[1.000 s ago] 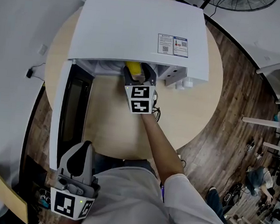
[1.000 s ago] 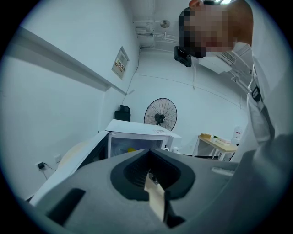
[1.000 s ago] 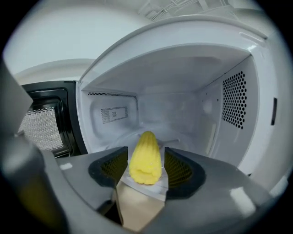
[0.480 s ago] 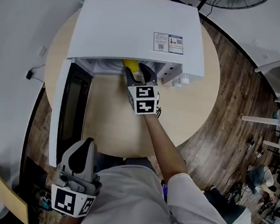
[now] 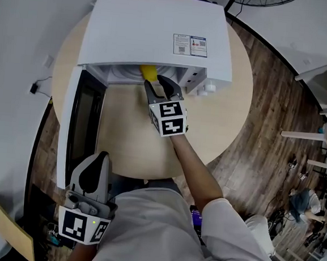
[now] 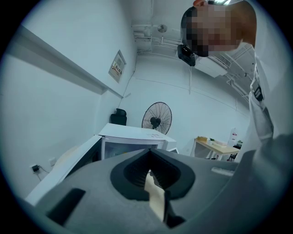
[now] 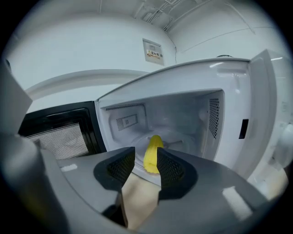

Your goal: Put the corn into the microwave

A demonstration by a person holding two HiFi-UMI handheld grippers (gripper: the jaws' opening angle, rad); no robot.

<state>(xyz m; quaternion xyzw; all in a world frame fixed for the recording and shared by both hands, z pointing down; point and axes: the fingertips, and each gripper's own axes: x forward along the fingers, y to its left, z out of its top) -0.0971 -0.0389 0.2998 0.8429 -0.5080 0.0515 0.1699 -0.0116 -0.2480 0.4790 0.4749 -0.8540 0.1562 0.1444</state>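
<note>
- Right hand-held gripper, empty, jaws closing, hangs before the microwave; corn lies inside.
- Those jaws could clip the corn's near end, dragging it out.

The microwave stood on the table at its far edge. Its door hung open along the left edge, the free end reaching past the near-left rim. The corn lay inside the microwave, near the front. A fan stood behind the table's far-right edge.
</note>
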